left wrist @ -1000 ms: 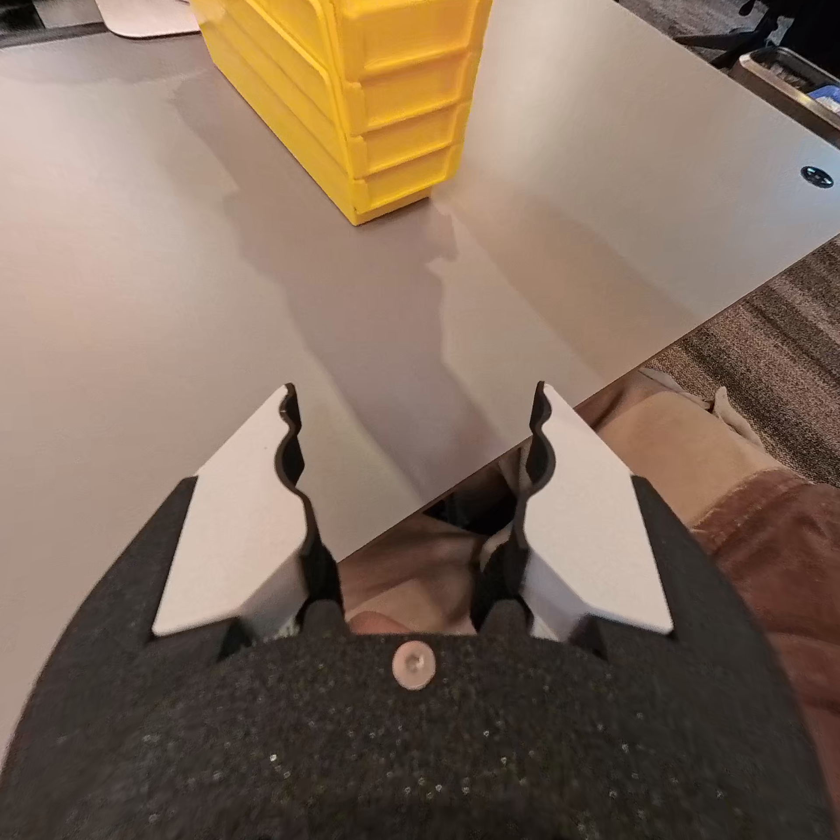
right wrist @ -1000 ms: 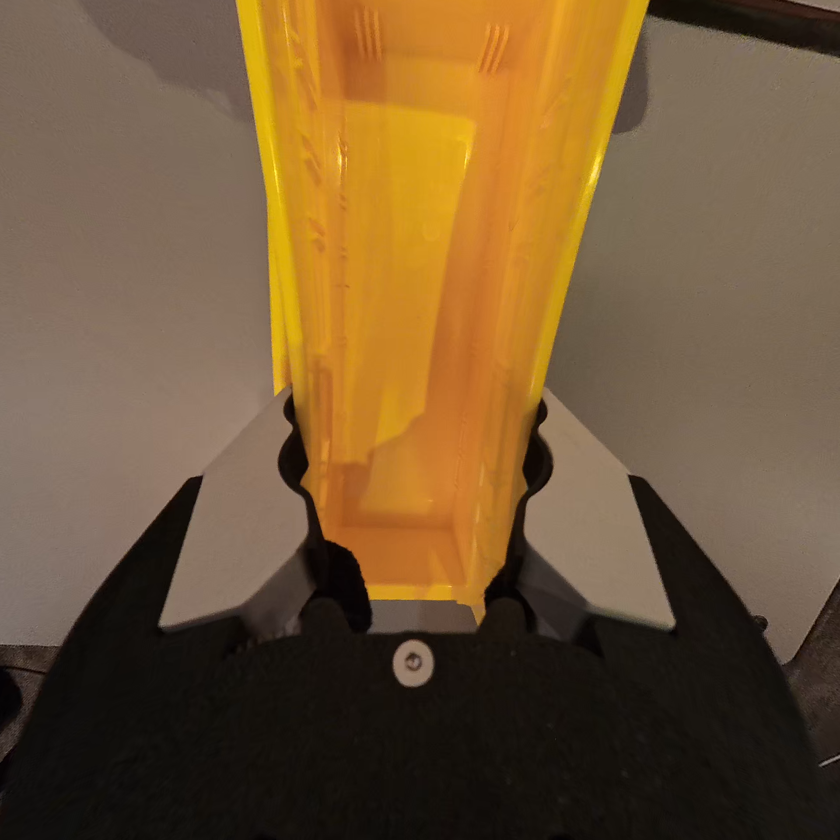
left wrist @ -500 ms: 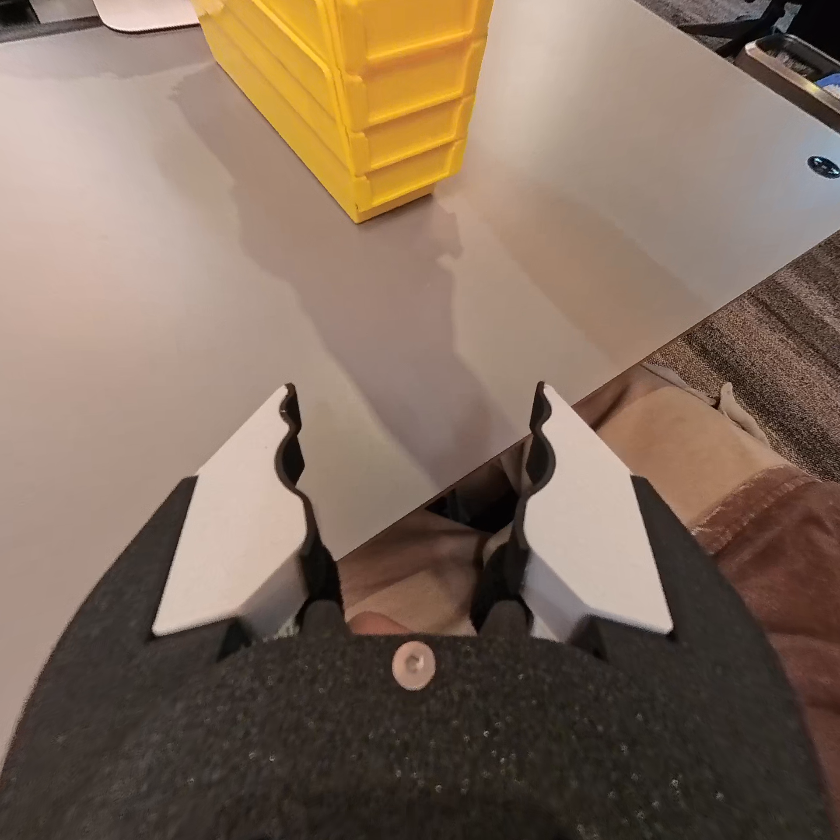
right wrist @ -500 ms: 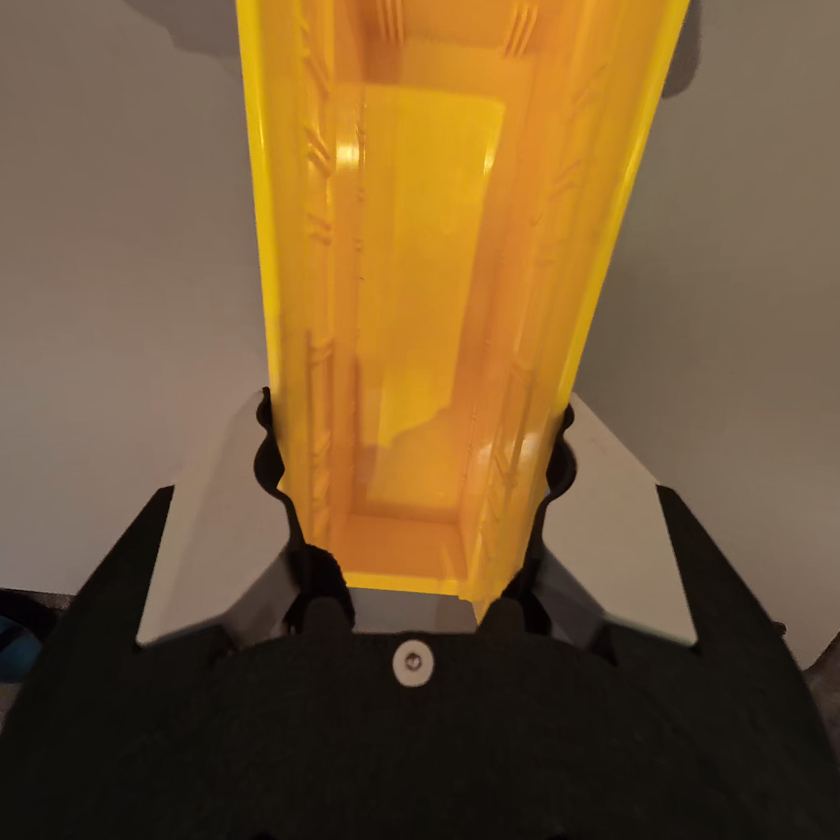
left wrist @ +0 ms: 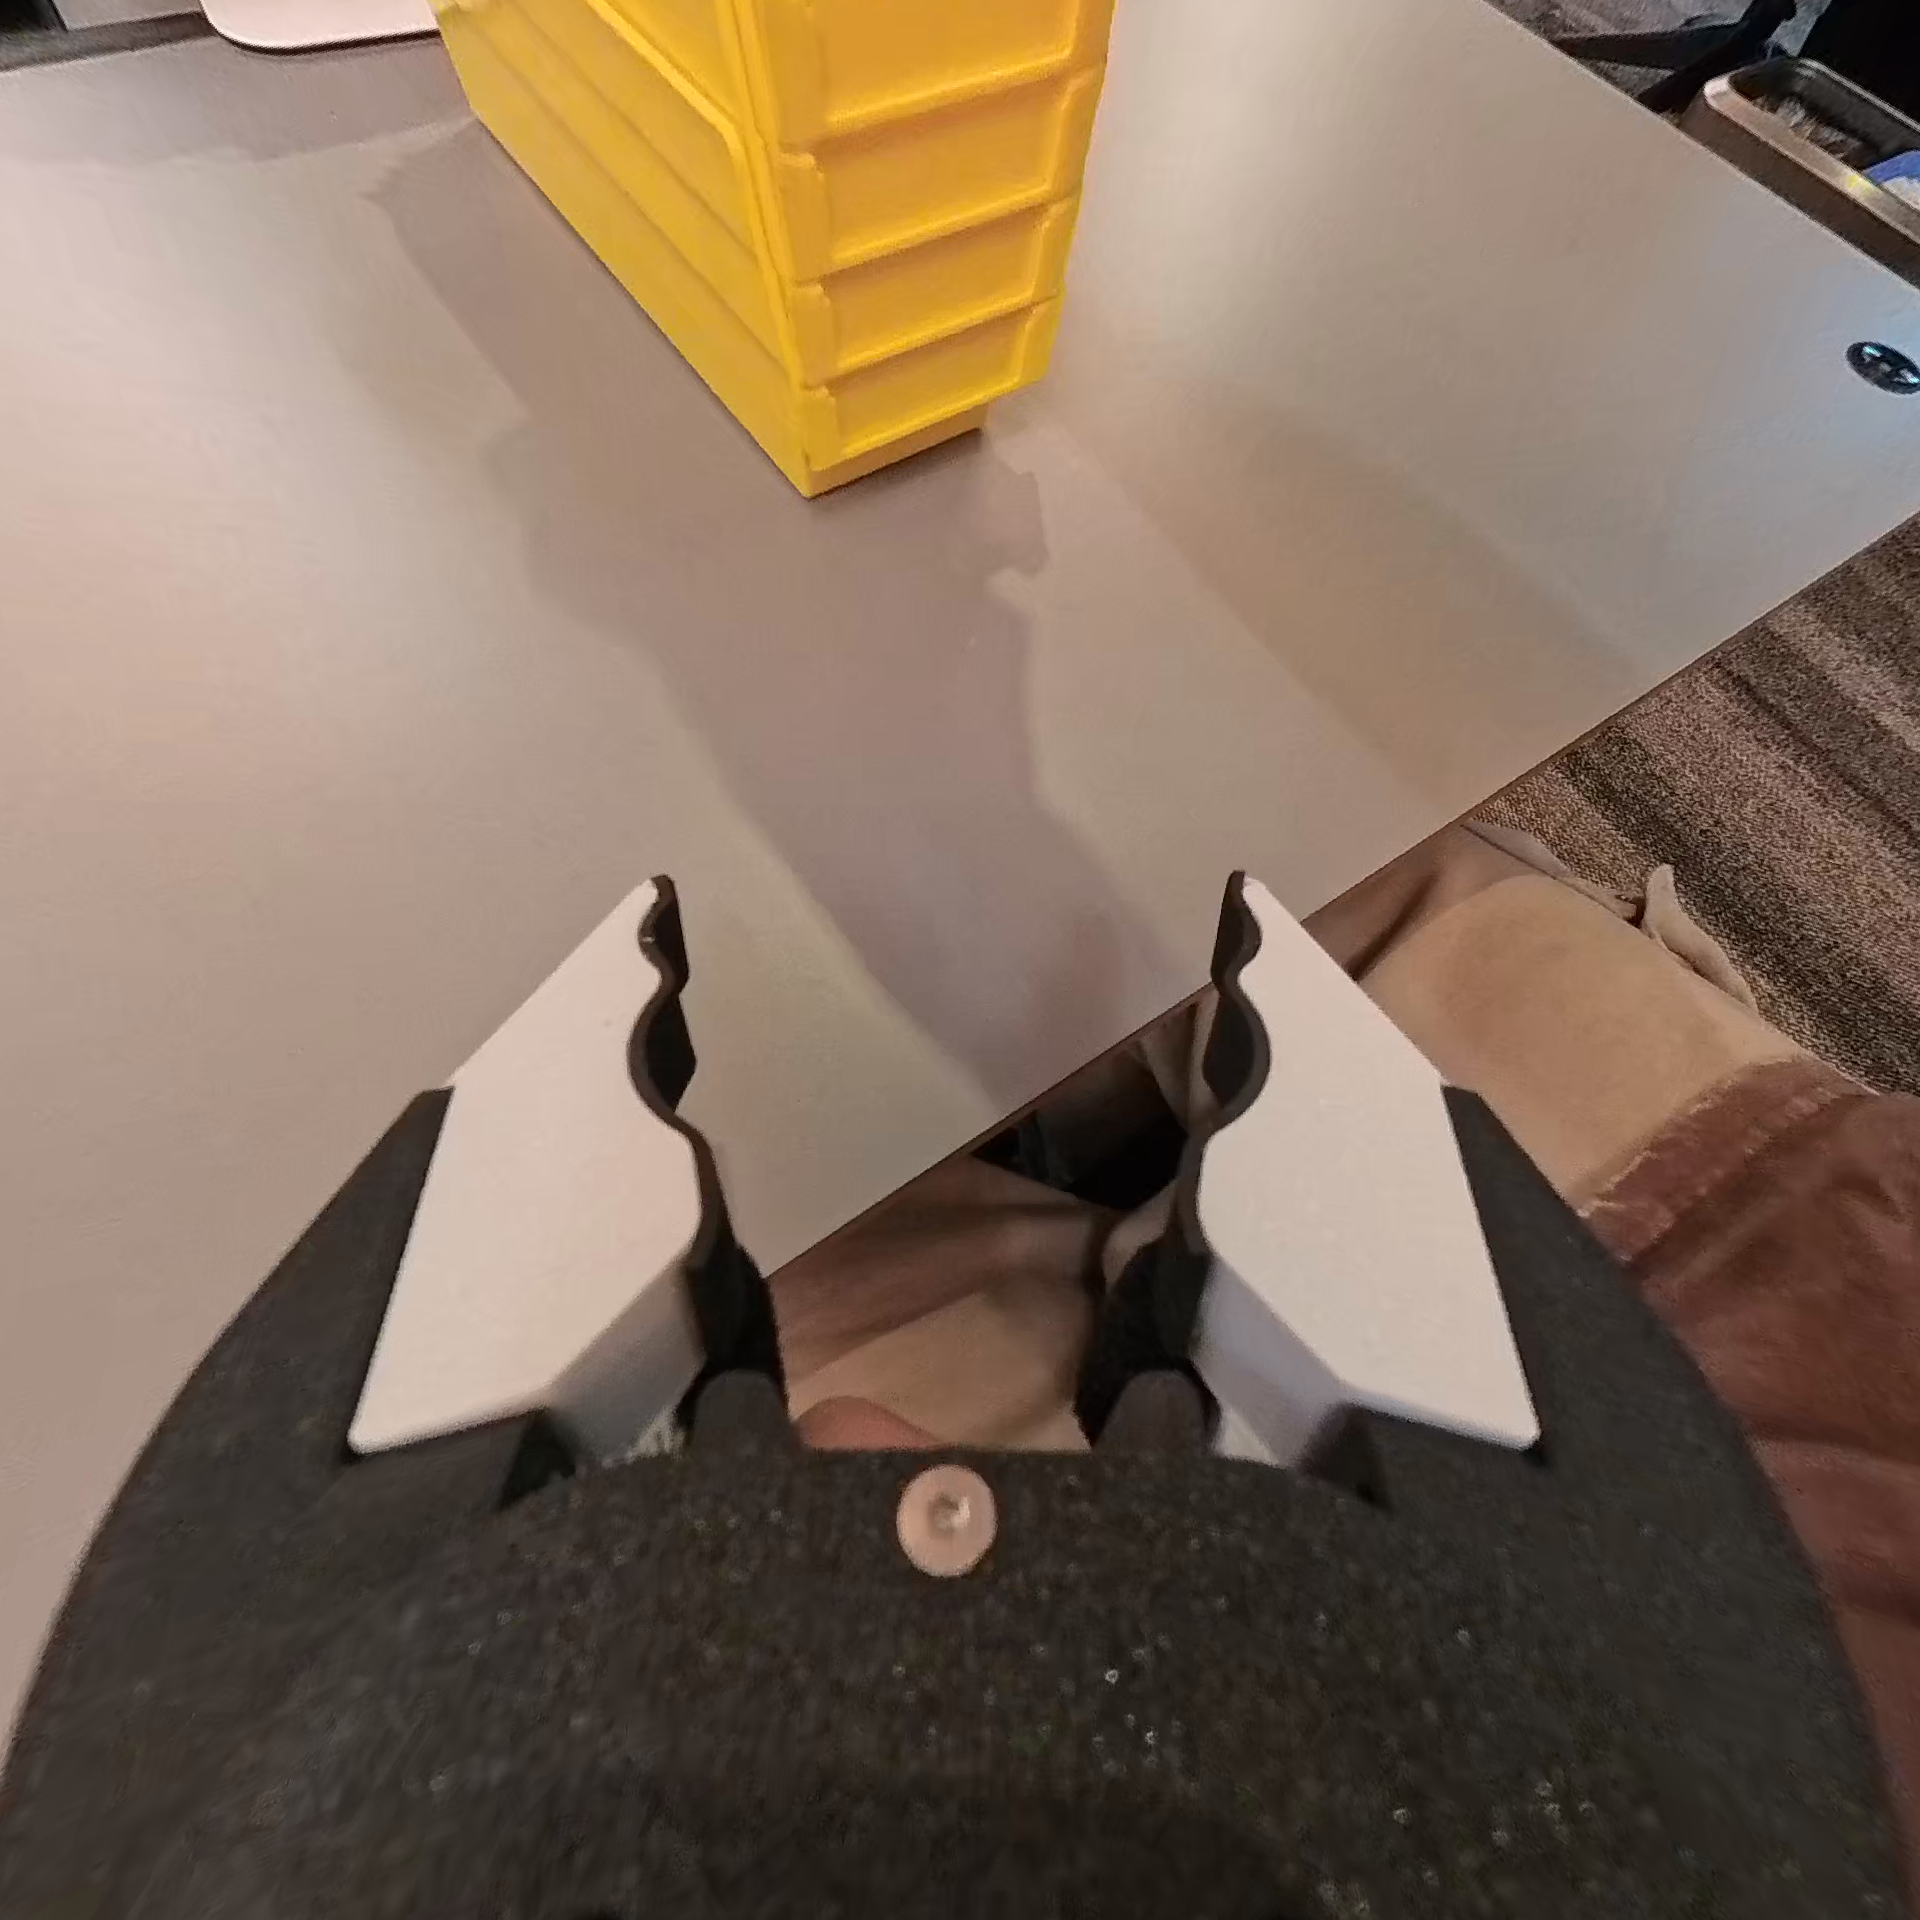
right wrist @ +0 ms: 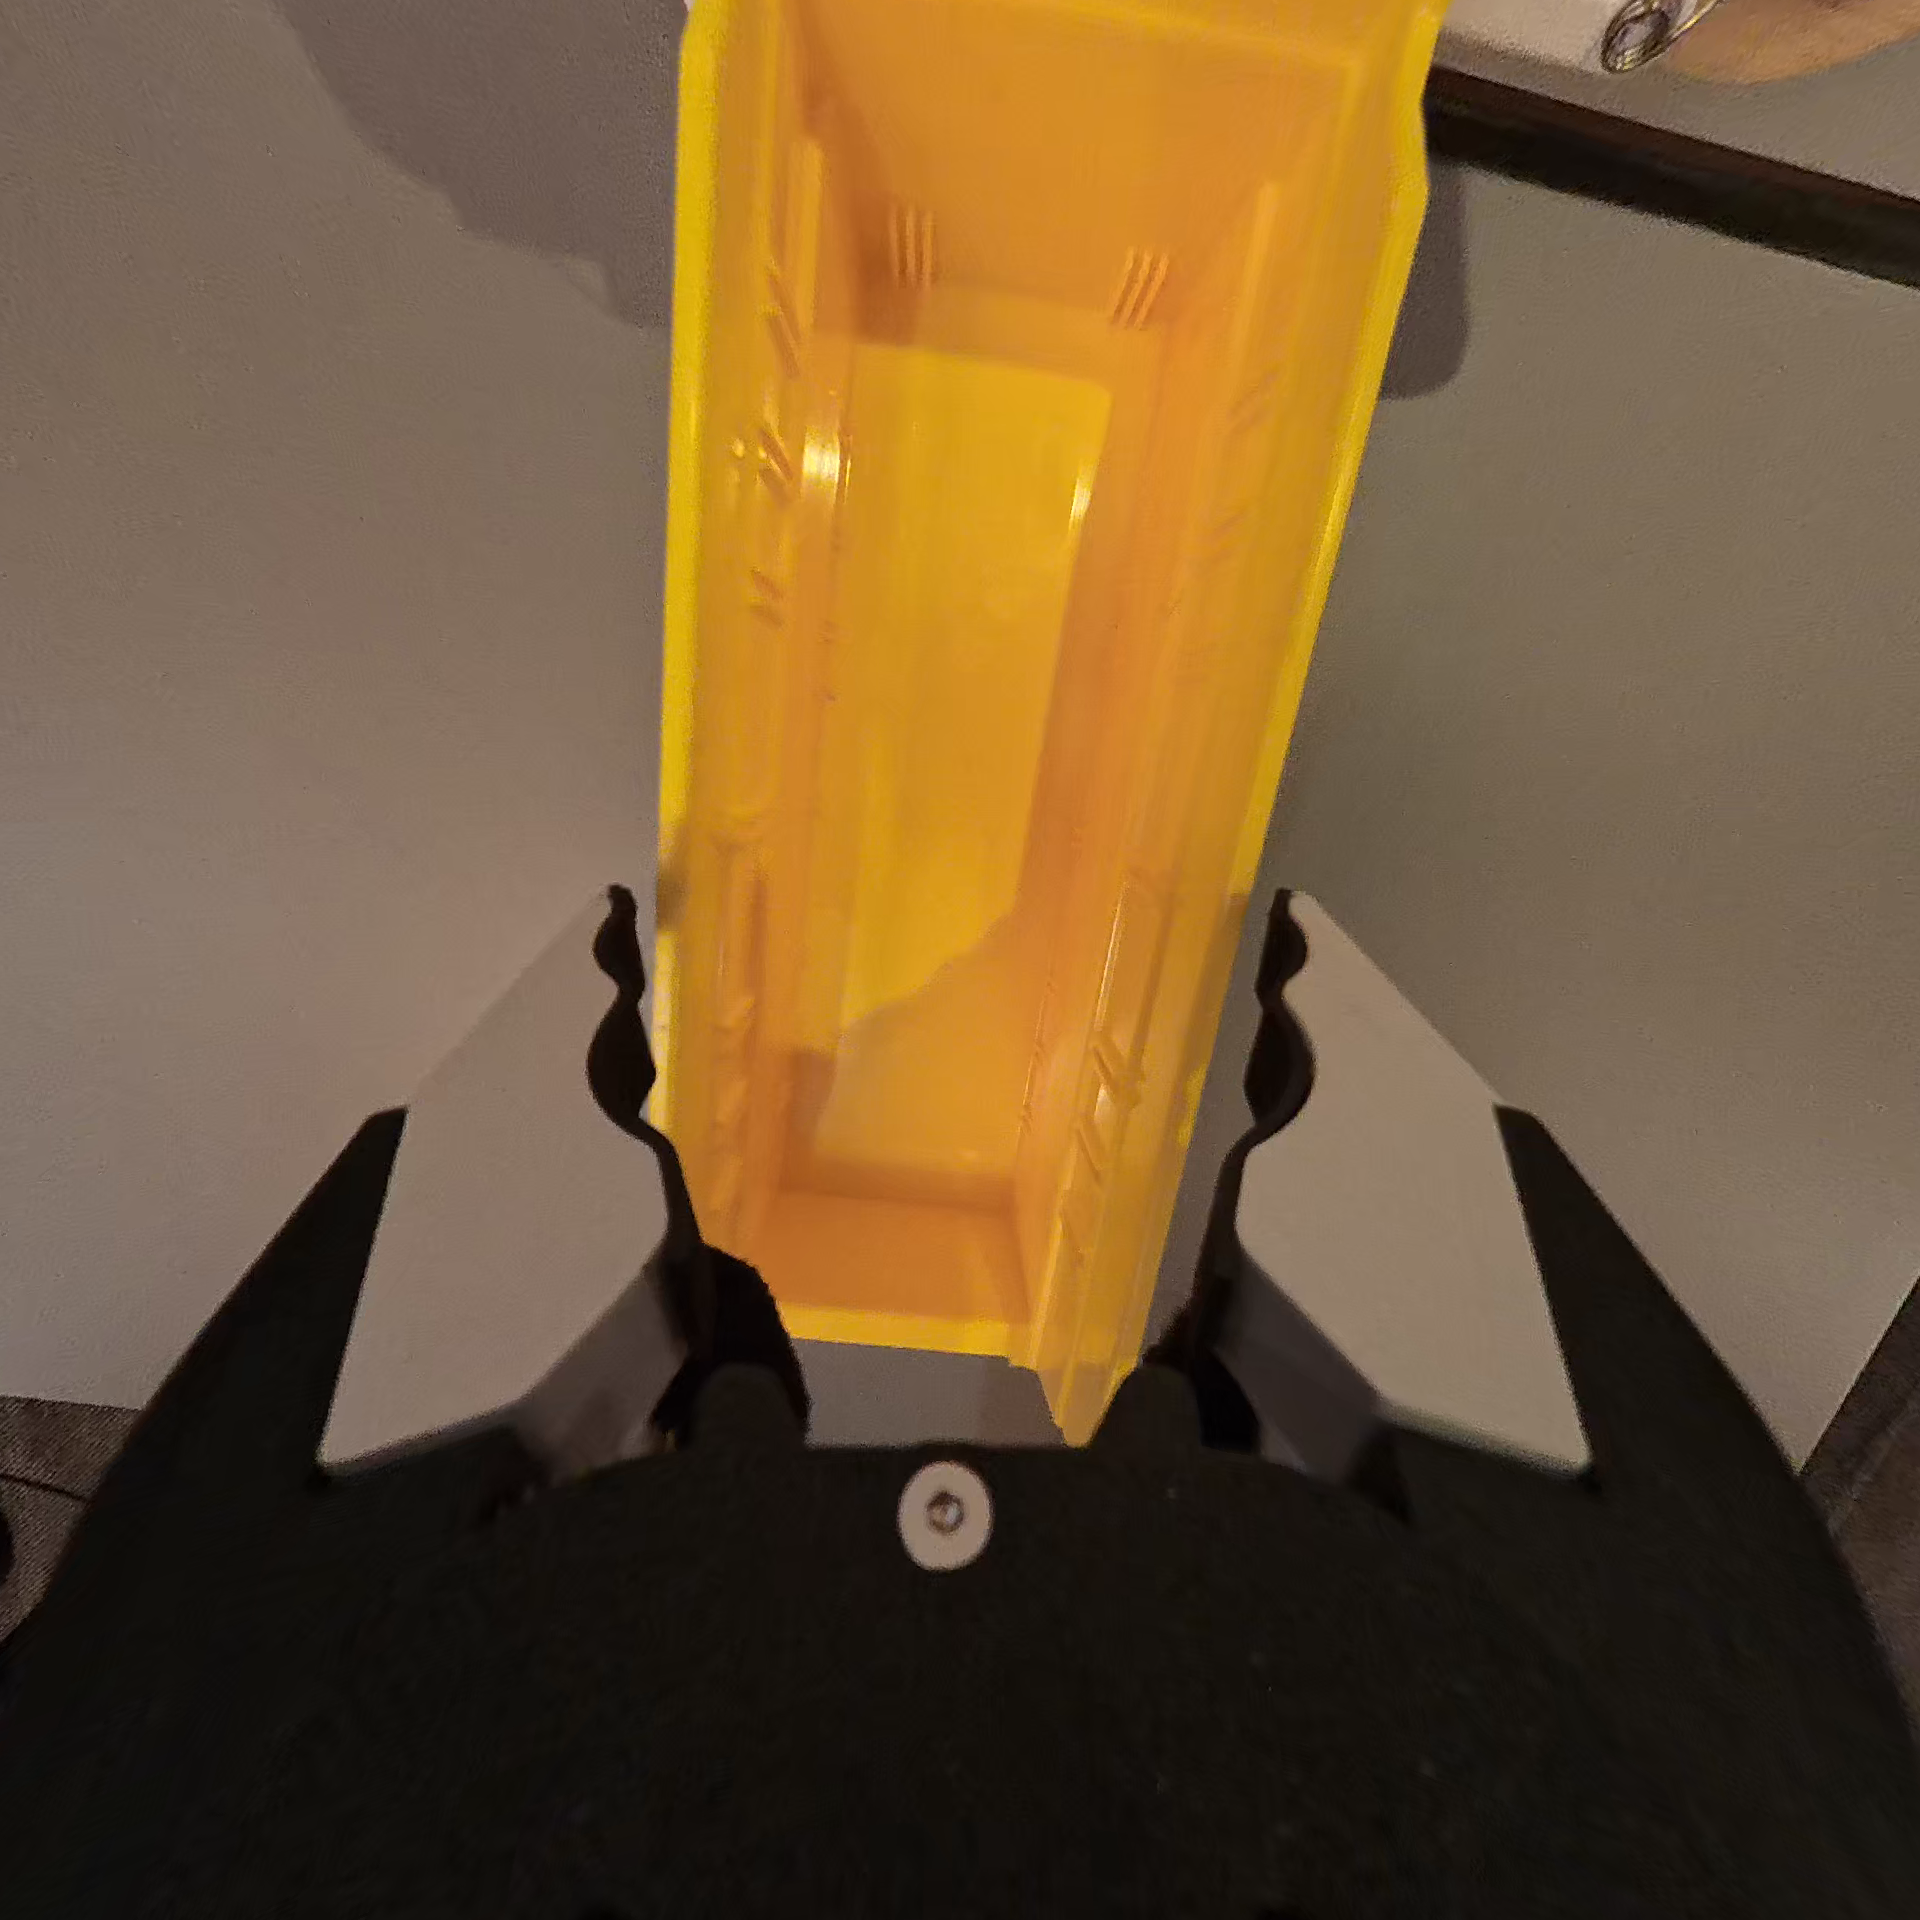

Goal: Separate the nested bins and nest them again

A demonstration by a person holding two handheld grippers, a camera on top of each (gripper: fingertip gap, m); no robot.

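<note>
A stack of several nested yellow bins (left wrist: 914, 208) stands on the grey table (left wrist: 312, 623), far ahead of my left gripper (left wrist: 951, 894). That gripper is open and empty, low over the table's front edge. In the right wrist view I look down into the top yellow bin (right wrist: 987, 623). My right gripper (right wrist: 951, 904) is open and straddles the bin's near end. Its left finger (right wrist: 499, 1143) sits close against the bin wall. A gap shows between the bin and the right finger (right wrist: 1382, 1143).
The table's front edge runs diagonally at the lower right of the left wrist view. Below it are a person's beige trouser legs (left wrist: 1507, 997), a brown sleeve (left wrist: 1766, 1247) and carpet (left wrist: 1714, 727). A metal tray (left wrist: 1808, 114) stands at the far right. A wooden object (right wrist: 1714, 42) lies beyond the table.
My right gripper's fingers have spread apart and let go of the yellow bin's sides, and the view has pulled back a little. My left gripper has drifted slightly and stays open.
</note>
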